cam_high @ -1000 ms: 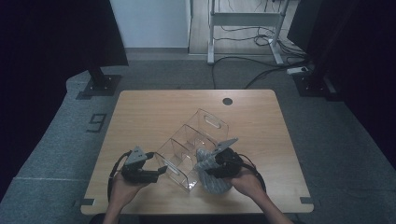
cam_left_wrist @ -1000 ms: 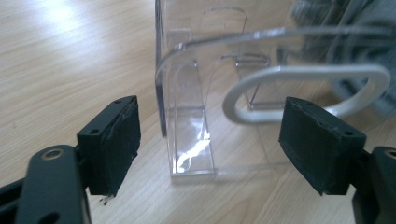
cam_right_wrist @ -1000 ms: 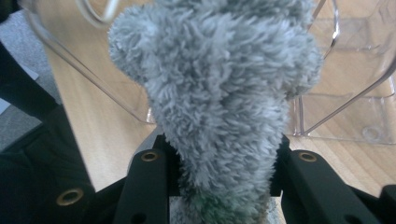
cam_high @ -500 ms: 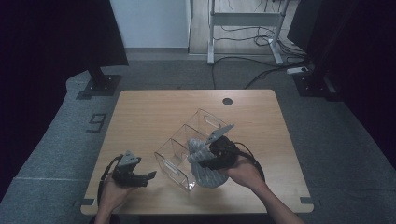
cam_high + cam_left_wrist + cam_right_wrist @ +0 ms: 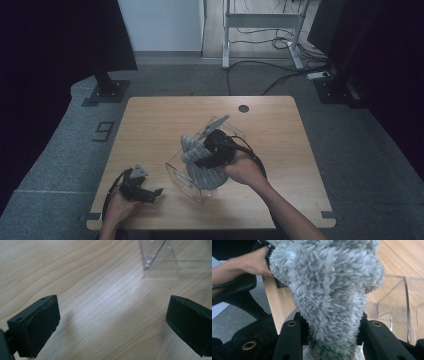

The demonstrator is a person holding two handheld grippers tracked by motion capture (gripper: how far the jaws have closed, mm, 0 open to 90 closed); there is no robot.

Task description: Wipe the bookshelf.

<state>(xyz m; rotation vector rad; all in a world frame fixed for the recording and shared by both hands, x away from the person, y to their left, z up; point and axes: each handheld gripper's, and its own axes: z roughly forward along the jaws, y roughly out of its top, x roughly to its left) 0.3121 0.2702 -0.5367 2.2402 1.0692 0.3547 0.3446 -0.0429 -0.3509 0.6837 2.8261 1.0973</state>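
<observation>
Table [image 5: 150, 120]: one clear plastic box [image 5: 181, 176], one grey fluffy cloth [image 5: 197, 162]. Right gripper [image 5: 332, 332] fingers pinching cloth above box. Left gripper [image 5: 112, 325] fingers just been opening, spread wide, nothing between.

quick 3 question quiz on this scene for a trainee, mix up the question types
1. True or false: the left gripper has something clamped between its jaws.
2. What does the right gripper hold? A) a fluffy grey cloth B) a metal spoon C) a red cup
3. In a few words: where does the clear plastic box sit relative to the left gripper in the high view?

Key
1. False. In the left gripper view its jaws stand wide apart over the bare wooden table, and they have just been opening.
2. A. The fluffy grey cloth is pinched between its jaws, above the box.
3. On the table to its right, apart from it.
</observation>
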